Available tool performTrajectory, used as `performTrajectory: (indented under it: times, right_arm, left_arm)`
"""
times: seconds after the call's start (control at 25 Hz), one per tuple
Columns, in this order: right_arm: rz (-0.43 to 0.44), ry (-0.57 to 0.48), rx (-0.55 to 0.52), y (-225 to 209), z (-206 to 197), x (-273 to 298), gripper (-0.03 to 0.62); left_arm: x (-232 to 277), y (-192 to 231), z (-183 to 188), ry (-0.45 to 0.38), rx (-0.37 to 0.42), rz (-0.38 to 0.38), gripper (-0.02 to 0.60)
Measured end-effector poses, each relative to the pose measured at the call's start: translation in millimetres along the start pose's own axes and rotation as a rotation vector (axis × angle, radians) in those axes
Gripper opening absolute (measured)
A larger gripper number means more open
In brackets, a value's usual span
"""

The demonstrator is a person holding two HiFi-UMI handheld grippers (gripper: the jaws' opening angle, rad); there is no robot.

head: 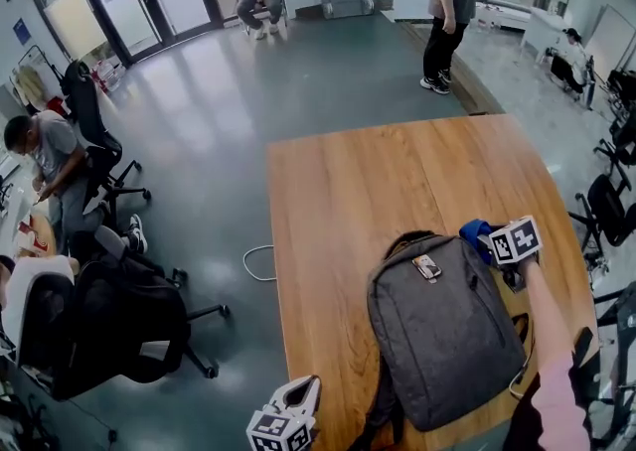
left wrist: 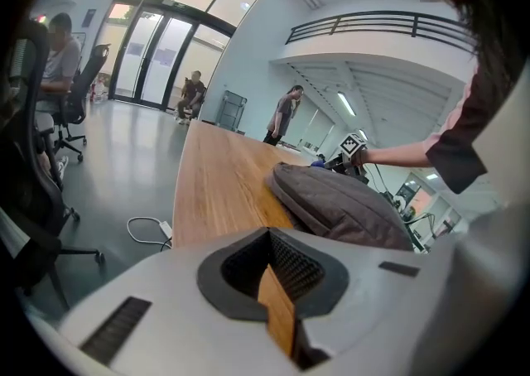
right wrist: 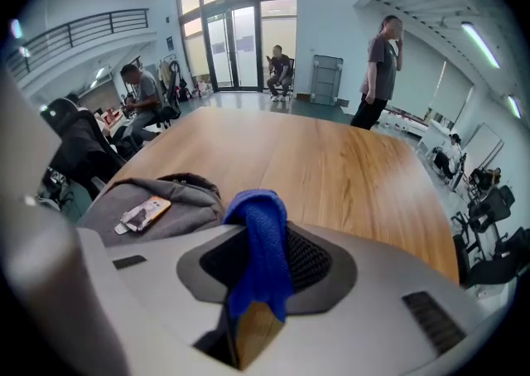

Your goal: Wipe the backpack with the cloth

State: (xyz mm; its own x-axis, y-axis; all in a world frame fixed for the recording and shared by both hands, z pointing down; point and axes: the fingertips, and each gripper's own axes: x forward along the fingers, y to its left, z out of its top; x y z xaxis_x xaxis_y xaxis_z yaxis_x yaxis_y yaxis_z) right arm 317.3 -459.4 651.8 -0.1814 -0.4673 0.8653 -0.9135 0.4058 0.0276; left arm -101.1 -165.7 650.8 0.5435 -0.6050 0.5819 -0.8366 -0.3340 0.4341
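Observation:
A grey backpack (head: 442,328) lies flat on the wooden table (head: 368,181), top end away from me, with a small tag (head: 427,267) near its top. My right gripper (head: 497,240) is at the backpack's top right corner, shut on a blue cloth (head: 477,234). In the right gripper view the blue cloth (right wrist: 258,250) hangs from the shut jaws, with the backpack (right wrist: 141,200) at the left. My left gripper (head: 298,401) hovers off the table's near left corner, shut and empty. Its own view shows the backpack (left wrist: 335,204) ahead on the right.
Black office chairs (head: 109,330) and seated people (head: 50,166) are at the left on the grey floor. A white cable (head: 256,265) lies on the floor by the table's left edge. One person stands beyond the table (head: 449,12). More chairs (head: 611,206) are at the right.

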Motion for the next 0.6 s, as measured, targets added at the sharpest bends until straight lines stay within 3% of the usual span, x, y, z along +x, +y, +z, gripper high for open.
performTrajectory:
  times: [0.24,0.6]
  right_arm:
    - [-0.008,0.005,-0.075,13,49,13,0.121]
    - [0.019,0.082,-0.236,69,72,39,0.121]
  left_arm:
    - [0,13,-5,-0.003,-0.035,0.012,-0.002]
    - [-6,23,-1,-0.032,-0.067,0.028,-0.002]
